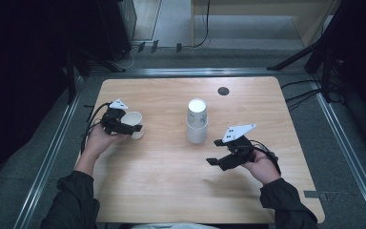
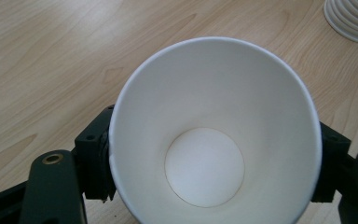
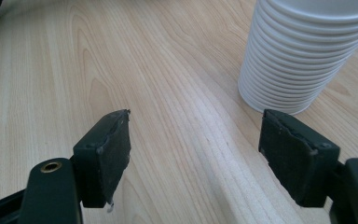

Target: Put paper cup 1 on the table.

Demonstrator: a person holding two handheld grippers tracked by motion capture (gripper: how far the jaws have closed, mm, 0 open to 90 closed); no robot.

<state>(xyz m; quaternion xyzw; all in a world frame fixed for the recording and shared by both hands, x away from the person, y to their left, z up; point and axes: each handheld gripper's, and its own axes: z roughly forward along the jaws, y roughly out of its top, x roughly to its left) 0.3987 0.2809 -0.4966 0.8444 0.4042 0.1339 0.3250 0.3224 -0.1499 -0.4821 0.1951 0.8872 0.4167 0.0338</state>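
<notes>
Left tongs pinching a white paper cup at the table's left side, mouth toward the hand, right tongs spread and empty near the cup stack

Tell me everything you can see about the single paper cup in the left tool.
The single paper cup is plain white, looks like thin paper, empty, with a rolled rim and a round flat bottom. It sits between the jaws of the left tool, a pad on each side of its wall, mouth tilted toward the camera on that tool. It is over the wooden table, left of the upside-down cup stack, apart from it.
</notes>
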